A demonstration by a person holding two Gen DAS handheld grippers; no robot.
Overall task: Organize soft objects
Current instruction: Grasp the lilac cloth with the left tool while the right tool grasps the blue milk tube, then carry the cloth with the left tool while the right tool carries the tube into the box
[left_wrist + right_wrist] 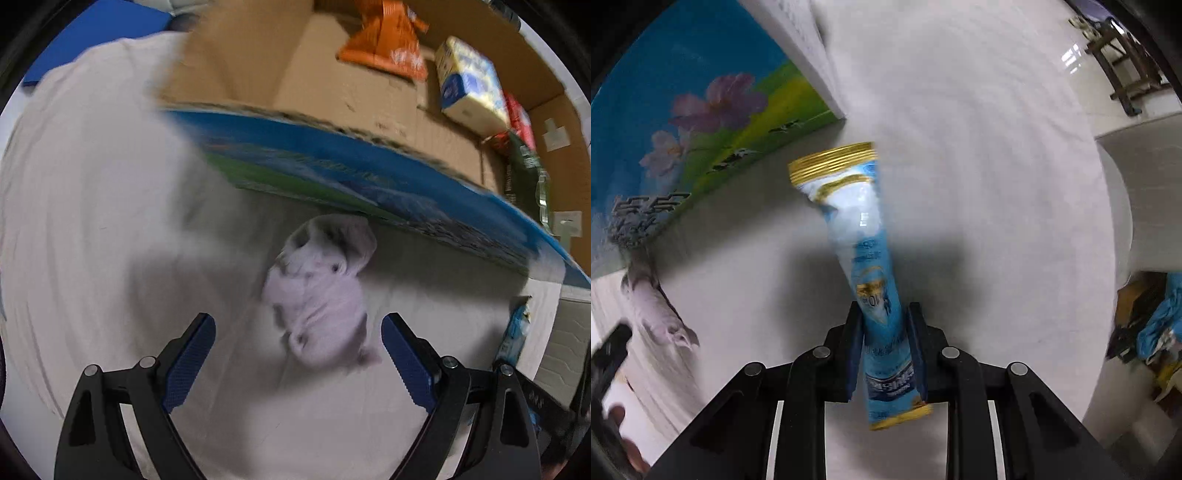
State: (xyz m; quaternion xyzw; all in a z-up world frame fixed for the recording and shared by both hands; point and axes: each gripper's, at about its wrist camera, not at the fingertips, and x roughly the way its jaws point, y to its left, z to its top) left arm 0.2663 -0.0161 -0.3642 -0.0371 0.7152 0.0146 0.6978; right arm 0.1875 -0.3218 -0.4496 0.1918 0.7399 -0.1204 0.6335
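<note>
A small white plush animal [321, 295] lies on the white cloth against the outer wall of a cardboard box [332, 162]. My left gripper [298, 321] is open, its jaws on either side of the plush's near end, not closed on it. The plush also shows at the left of the right wrist view [653, 306]. My right gripper [884, 314] is shut on a long blue and white sachet [864, 236] with gold ends, held upright above the cloth. The sachet's edge shows in the left wrist view [515, 332].
The open box holds an orange snack bag [384, 40], a yellow and blue tissue pack [469, 85] and red and green packets [521, 147]. Its printed blue and green side [683, 122] faces the grippers. A white cloth [979, 166] covers the surface. Wooden furniture [1123, 62] stands far right.
</note>
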